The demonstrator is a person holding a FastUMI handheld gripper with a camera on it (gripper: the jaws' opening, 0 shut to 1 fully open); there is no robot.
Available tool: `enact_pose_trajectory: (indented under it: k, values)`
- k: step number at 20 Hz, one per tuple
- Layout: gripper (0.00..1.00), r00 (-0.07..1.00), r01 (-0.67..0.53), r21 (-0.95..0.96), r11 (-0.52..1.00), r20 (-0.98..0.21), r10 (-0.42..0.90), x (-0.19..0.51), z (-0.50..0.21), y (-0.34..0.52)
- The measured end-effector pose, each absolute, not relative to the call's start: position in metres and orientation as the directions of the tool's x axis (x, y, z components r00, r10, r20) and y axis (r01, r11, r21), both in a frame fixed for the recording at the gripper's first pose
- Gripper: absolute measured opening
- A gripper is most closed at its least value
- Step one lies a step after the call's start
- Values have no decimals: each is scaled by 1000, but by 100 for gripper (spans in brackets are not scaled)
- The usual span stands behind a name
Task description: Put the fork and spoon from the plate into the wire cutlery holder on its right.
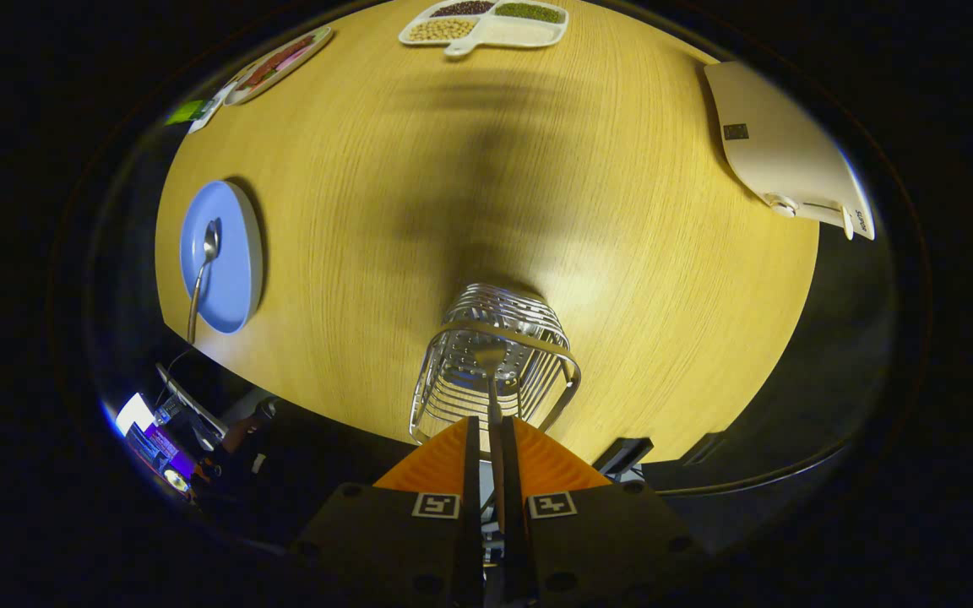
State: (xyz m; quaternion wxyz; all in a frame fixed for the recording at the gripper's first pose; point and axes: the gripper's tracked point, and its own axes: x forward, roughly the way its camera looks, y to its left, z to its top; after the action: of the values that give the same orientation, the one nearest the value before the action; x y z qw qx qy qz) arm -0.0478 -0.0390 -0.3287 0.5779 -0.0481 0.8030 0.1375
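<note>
My gripper (491, 425) looks straight down over the wire cutlery holder (453, 393), which stands on the wooden table just ahead of the fingers. Both fingers are shut on the thin metal handle of the fork (491, 371). The fork hangs downward, its head inside the holder's top opening. Far off to the left of the holder lies the blue plate (237, 279), near the table's edge. On it rests the spoon (202, 270), bowl on the plate and handle sticking out past the plate's near rim.
A white divided tray (529, 34) of beans and grains sits at the table's far side. A long plate (279, 63) with food lies far left. A white flat device (778, 148) lies far right. Below the table edge are cables and lit equipment (157, 431).
</note>
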Motion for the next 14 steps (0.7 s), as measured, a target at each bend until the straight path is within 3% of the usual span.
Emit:
enact_pose_trajectory:
  k: [8, 11, 13, 14]
  values:
    - [19, 28, -143, 313, 939, -947, 320, -30, -277, 15]
    - [44, 111, -119, 421, 899, -894, 434, -33, -255, 67]
    - [44, 129, -92, 483, 871, -862, 491, -38, -245, 104]
    - [52, 128, -92, 498, 862, -853, 506, -42, -244, 121]
